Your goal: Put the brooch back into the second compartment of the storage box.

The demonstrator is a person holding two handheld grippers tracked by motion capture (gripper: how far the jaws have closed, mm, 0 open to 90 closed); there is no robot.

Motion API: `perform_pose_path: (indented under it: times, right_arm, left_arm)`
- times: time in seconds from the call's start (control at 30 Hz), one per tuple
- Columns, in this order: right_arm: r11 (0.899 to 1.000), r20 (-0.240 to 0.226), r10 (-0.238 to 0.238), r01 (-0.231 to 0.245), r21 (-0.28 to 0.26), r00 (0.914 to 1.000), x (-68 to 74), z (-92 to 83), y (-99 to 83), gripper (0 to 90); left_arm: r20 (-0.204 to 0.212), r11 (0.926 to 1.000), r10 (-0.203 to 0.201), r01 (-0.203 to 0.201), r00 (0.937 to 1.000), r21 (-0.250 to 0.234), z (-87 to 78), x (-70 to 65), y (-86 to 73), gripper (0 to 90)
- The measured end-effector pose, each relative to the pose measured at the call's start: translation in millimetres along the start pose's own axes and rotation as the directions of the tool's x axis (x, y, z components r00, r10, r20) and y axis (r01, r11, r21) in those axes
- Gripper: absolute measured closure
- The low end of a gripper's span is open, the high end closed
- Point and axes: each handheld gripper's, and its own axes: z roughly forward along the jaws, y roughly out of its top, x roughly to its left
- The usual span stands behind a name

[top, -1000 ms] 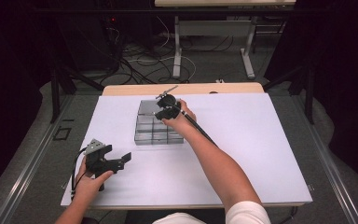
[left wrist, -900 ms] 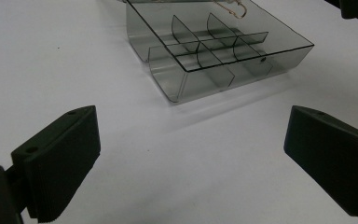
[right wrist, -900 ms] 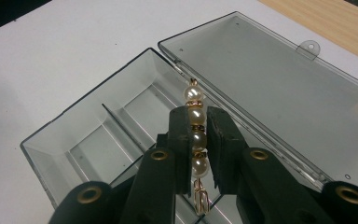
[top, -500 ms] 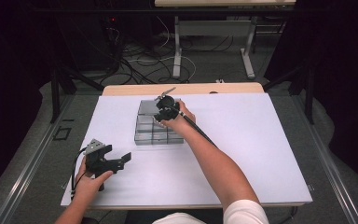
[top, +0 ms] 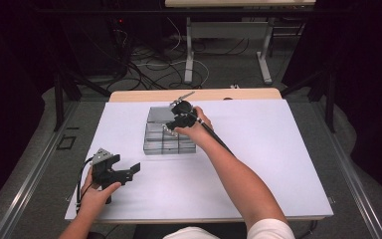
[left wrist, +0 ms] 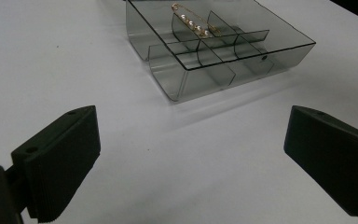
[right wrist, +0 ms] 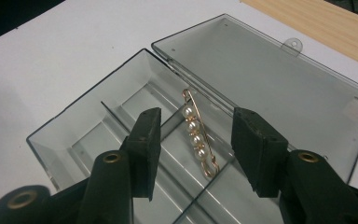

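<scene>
Right gripper (right wrist: 193, 147) fingers just opened, released gold pearl pin (right wrist: 197, 133); left gripper (left wrist: 191, 163) fingers apart.

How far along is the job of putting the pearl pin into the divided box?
Done: the pearl pin lies in the clear divided box, lid open. In hand: the right gripper straddles the pin, its jaws just opening, pads apart from it. The left gripper waits open. Left: withdrawing, probably closing the lid.

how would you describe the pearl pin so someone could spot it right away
On the white table sits a clear smoky compartment box with its lid open flat. The pearl pin, a gold safety pin strung with four white pearls, lies across the dividers between the open right tongs. It is the only item in the box.
</scene>
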Motion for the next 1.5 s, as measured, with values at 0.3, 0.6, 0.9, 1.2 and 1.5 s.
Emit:
perform_pose_path:
  times: [0.3, 0.6, 0.9, 1.2, 1.5]
  right_arm:
    - [1.0, 0.01, 0.014, -0.014, 0.009, 0.9999, -0.9, -26.0, -11.6, 46.9]
    - [0.996, 0.008, 0.066, -0.066, -0.057, 0.9978, -5.5, -55.3, -32.5, 35.6]
    - [0.992, 0.018, 0.088, -0.086, -0.092, 0.996, -13.0, -77.9, -56.4, 16.9]
    - [0.985, 0.083, 0.108, -0.095, -0.143, 0.9907, -24.1, -101.2, -77.9, 4.1]
    - [0.982, 0.115, 0.121, -0.102, -0.158, 0.986, -34.6, -119.5, -102.4, 0.0]
  left_arm:
    - [0.002, 1.0, 0.004, -0.004, 1.0, 0.0, -0.2, -0.3, 0.2, 3.5]
    - [-0.001, 1.0, 0.009, -0.009, 1.0, 0.002, -0.2, -1.8, 0.3, 3.5]
    - [-0.009, 1.0, 0.005, -0.005, 0.9999, 0.003, -0.1, -1.3, 0.0, 3.5]
    - [-0.015, 1.0, 0.006, -0.006, 0.9999, -0.002, -1.6, 0.0, 0.4, 3.5]
    - [-0.017, 1.0, 0.004, -0.004, 0.9999, -0.004, -2.7, 0.0, 0.1, 3.4]
